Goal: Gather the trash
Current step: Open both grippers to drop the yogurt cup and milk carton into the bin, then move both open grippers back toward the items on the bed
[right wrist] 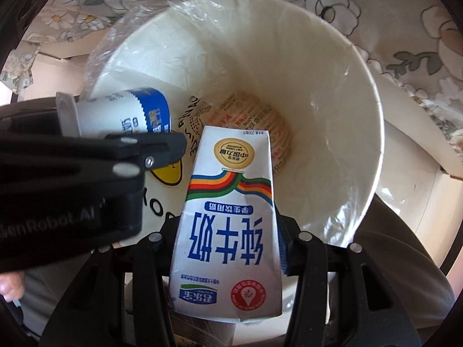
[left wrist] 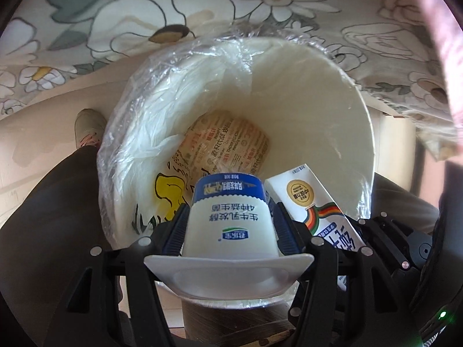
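The left gripper point(left wrist: 228, 219) points steeply down over the mouth of a white bin point(left wrist: 341, 92), its jaws clenched on a yoghurt cup point(left wrist: 231, 217) held upside down: the blue-banded bottom faces into the bin and the wide white rim sits nearest the camera, hiding the base of the jaws behind it. Blue pads press both sides of the cup. The right gripper point(right wrist: 228, 231) hangs just beside it, jaws grasping a white milk carton point(right wrist: 231, 217) with blue lettering and a rainbow stripe. The carton covers most of both fingers; only a strip of blue pad point(right wrist: 285, 248) shows on its right side, so the left contact is hidden. Its lower end is cut off by the gripper body.

Both items are above the bin opening, not yet in it. A clear plastic liner point(left wrist: 136, 92) drapes over the rim, crumpled on the left side. At the bottom lies printed paper packaging point(left wrist: 231, 147) in brown with small text, and beside it a white piece with a yellow shape point(left wrist: 169, 190); what either is cannot be made out, since cup and carton cover part of them.

Behind the bin is a flowered cloth point(left wrist: 260, 3). A shoe point(left wrist: 88, 128) and a dark trouser leg point(left wrist: 58, 196) show at the bin's left. In the right wrist view a fingertip point(right wrist: 10, 284) is cut off at the left edge.
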